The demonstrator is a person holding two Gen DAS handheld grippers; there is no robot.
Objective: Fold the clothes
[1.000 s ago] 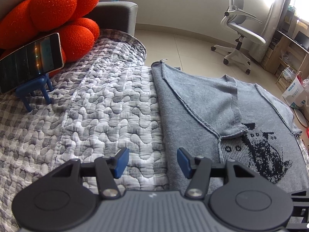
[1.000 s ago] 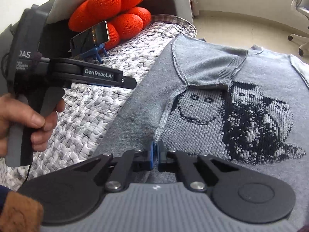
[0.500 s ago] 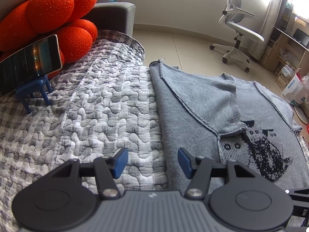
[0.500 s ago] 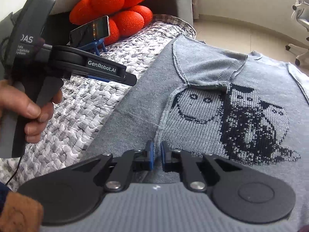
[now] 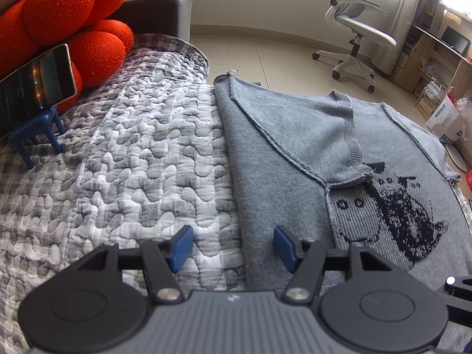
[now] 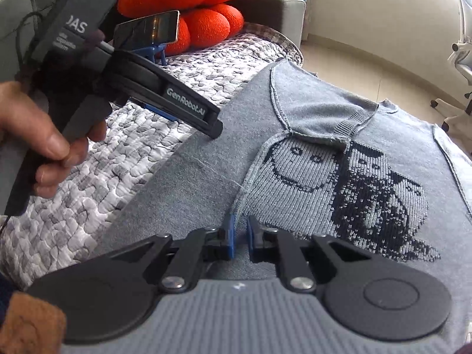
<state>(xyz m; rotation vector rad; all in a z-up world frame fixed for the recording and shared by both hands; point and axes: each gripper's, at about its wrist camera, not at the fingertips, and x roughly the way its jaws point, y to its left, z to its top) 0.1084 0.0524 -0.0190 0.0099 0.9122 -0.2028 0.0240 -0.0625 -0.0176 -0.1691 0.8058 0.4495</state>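
- Handling the grey knitted sweater [image 5: 283,135] calls for care, we judge: it looks soft, limp and light, so it will sag and drag rather than keep a shape, and loose knit may snag on a fingertip.
- It lies flat on the quilted cover [image 5: 124,159], picture side up, one sleeve [image 5: 318,141] already folded in across the chest.
- Our left gripper [image 5: 233,246] hangs over the sweater's folded side edge, jaws well apart and empty, having just opened a little wider.
- Our right gripper [image 6: 239,237] has just opened a crack; its narrow gap sits above the knit near the side seam, and we see nothing pinched between the pads.
- We would take hold at the hem and the side edge, through both layers, where the seam gives the pads something firm.
- In the left view, a phone [image 5: 32,88] on a small blue stand [image 5: 35,138] sits at 9 o'clock, orange cushions [image 5: 73,14] at 10.
- An office chair [image 5: 357,38] stands at 1 o'clock, well apart.
- Nothing lies on the sweater; we judge only that cloth may slip off the far edge towards the floor.
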